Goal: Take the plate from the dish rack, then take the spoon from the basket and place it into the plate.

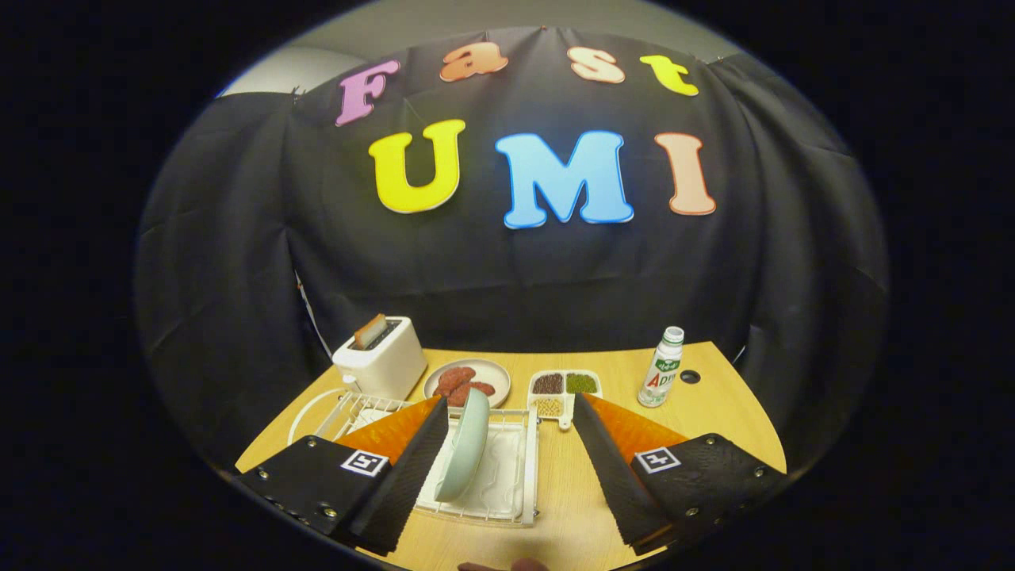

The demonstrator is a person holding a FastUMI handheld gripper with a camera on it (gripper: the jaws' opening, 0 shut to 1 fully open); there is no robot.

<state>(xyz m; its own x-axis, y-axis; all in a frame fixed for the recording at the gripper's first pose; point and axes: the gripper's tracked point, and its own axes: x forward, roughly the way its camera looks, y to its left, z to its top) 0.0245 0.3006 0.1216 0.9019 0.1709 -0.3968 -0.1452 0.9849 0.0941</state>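
The tongs (507, 468) were spread wide above the near part of the wooden counter (714, 412), holding nothing. Between the 2 fingers, close beside the left finger (412, 468), a pale green plate (464, 448) stood on edge in a white wire dish rack (507, 492); whether that finger touched the plate I cannot tell. The right finger (607, 468) was well apart from the plate, over bare counter beside the rack.

Beyond the rack sat a white toaster (381, 361) with a slice of bread (369, 331) poking up from its slot. Just to its right was a round dish of reddish-brown food (466, 379), then a white divided tray (563, 392) with 3 sections of grains or seeds. Farther right stood a small white bottle (660, 369) with a green label, upright, beside a dark hole in the counter (690, 377). The spoon and basket could not be made out.
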